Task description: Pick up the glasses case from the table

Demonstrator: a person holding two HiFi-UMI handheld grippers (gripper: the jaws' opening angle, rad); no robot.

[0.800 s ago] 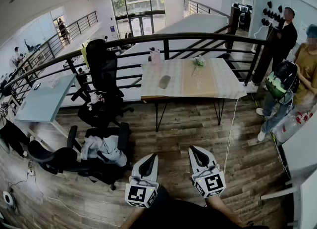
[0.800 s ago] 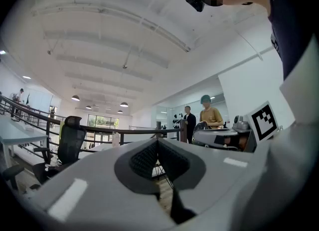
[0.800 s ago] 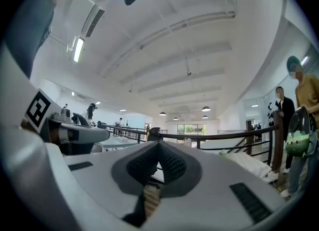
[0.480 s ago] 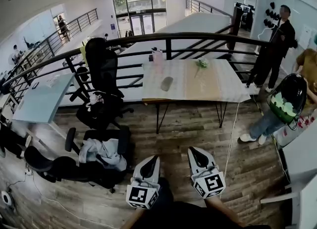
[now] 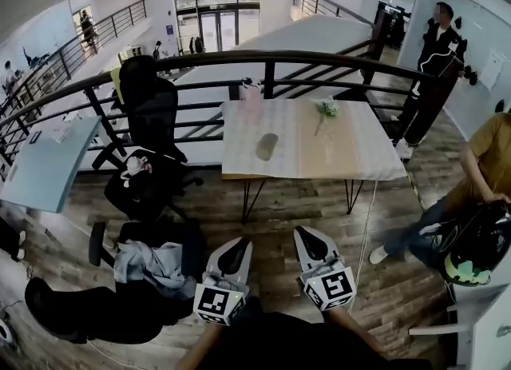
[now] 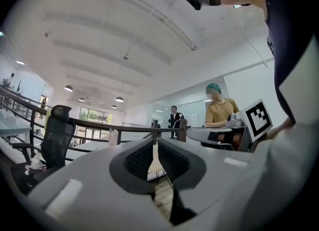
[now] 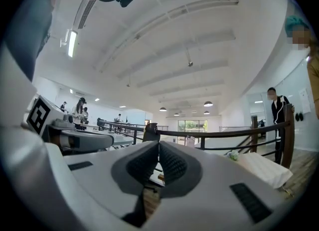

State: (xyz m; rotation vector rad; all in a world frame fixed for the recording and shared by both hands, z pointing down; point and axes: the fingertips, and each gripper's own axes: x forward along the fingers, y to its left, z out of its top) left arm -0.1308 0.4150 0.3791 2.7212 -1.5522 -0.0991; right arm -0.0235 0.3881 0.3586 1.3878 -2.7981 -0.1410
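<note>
A wooden floor [image 5: 303,200] filled the lower part of the head view, and a dark railing [image 5: 263,58] curved across the room behind the furniture. In front of the railing stood the tabletop [image 5: 359,145], covered with a pale patterned cloth. To its left there was a light-blue desk [image 5: 44,165], a black office chair [image 5: 148,109], and nearer to the camera a second chair [image 5: 156,260] with a grey garment on it. A person in black [image 5: 431,57] stood beyond the right end of the tabletop, and a person in a yellow shirt [image 5: 489,149] bent forward at the right edge.

The left tool [image 5: 237,244] and the right tool [image 5: 308,237] were held side by side over the floor, well apart from the tabletop, both pointing toward it. Each tool had its jaws pressed together, with nothing between them.

The grey glasses case [image 5: 267,146] lay flat on the left half of the tabletop, alone, untouched. A small green sprig [image 5: 324,107] lay near the far edge.
</note>
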